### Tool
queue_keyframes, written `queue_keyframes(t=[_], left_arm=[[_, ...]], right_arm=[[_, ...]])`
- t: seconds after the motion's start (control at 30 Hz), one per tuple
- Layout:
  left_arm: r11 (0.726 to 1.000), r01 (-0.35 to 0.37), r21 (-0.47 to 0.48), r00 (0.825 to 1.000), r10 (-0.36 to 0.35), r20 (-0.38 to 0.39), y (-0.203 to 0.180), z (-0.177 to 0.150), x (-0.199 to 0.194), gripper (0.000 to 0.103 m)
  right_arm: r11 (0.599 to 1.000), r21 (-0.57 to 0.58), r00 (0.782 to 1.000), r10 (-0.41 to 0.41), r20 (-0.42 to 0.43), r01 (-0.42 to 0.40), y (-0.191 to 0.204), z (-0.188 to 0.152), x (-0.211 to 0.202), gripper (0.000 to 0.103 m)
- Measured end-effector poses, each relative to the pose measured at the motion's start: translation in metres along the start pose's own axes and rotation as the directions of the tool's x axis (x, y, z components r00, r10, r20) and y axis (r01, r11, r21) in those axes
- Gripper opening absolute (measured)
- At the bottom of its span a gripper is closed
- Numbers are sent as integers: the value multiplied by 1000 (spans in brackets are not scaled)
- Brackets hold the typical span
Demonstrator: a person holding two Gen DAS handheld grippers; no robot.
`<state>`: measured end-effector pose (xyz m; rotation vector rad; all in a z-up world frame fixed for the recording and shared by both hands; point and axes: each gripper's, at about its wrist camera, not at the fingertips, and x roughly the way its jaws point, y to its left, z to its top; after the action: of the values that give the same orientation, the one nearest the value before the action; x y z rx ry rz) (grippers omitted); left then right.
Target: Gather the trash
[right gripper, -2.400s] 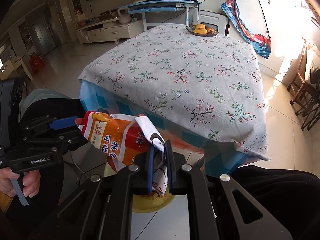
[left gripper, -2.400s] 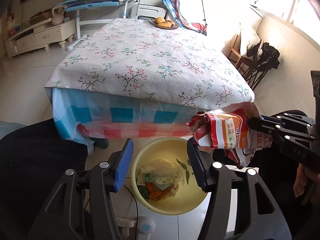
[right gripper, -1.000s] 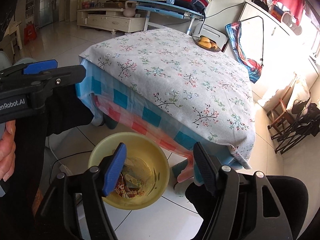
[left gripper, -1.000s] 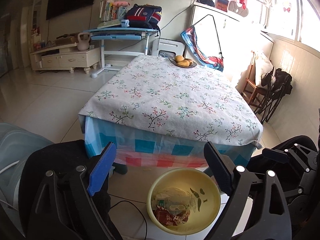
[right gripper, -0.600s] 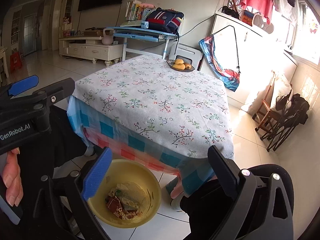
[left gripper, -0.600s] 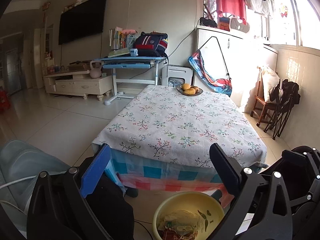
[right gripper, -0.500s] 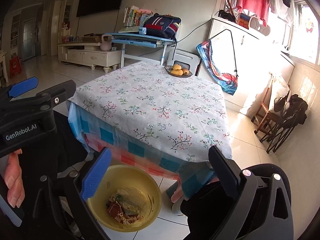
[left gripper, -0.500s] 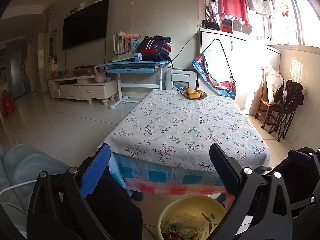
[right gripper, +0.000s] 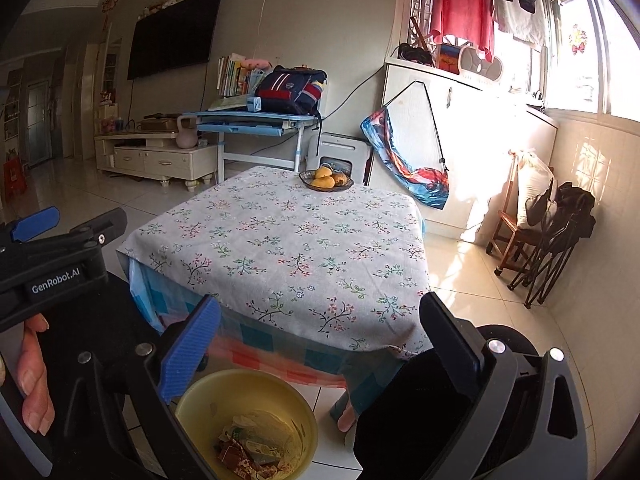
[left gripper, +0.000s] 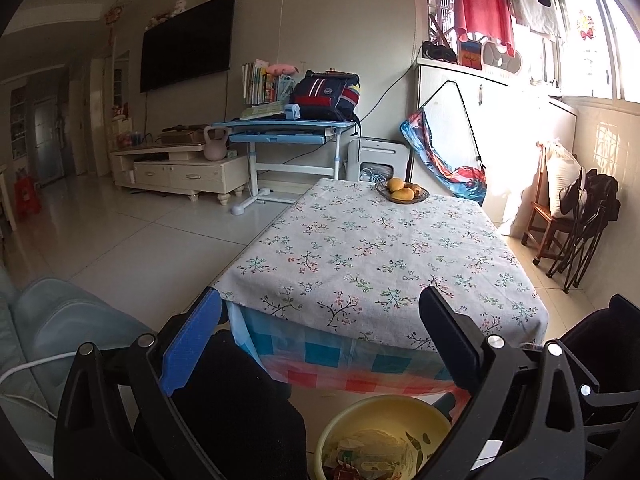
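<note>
R gripper [right gripper: 320, 336]: jaws spread wide, nothing between. Below it, yellow bin [right gripper: 192, 400] on floor tiles, w/ crumpled wrappers [right gripper: 248, 448] inside. L gripper [right gripper: 64, 226] at left edge, hand [right gripper: 34, 376] on grip. Floral tablecloth [right gripper: 288, 248] ahead; fruit bowl [right gripper: 326, 180] at far edge.

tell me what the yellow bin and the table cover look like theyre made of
Yellow bin: probably plastic, with a smooth, evenly coloured, slightly glossy wall and thin rim. Table cover: looks like matte woven cloth with a floral print, draping softly over the edge above a checked layer.

Window glare right; fisheye-warped edges
</note>
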<state>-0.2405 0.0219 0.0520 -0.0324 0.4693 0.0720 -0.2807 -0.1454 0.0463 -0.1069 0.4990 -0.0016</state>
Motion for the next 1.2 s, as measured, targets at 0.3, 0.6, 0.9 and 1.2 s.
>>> queue_keyframes(t=[0.3, 0.6, 0.9, 1.2], left_arm=[[1000, -8, 12, 1000, 9, -8, -12, 2, 2, 96], [999, -21, 27, 1000, 21, -18, -18, 0, 5, 96], [998, -32, 47, 999, 33, -21, -22, 0, 5, 96], [997, -37, 62, 999, 39, -23, -25, -1, 6, 96]], right_arm=[[999, 38, 1000, 4, 0, -4, -7, -1, 0, 95], [999, 41, 1000, 8, -13, -7, -5, -1, 1, 95], [999, 40, 1000, 11, -20, -10, -5, -1, 2, 95], [999, 37, 1000, 14, -25, -13, -4, -3, 2, 95]])
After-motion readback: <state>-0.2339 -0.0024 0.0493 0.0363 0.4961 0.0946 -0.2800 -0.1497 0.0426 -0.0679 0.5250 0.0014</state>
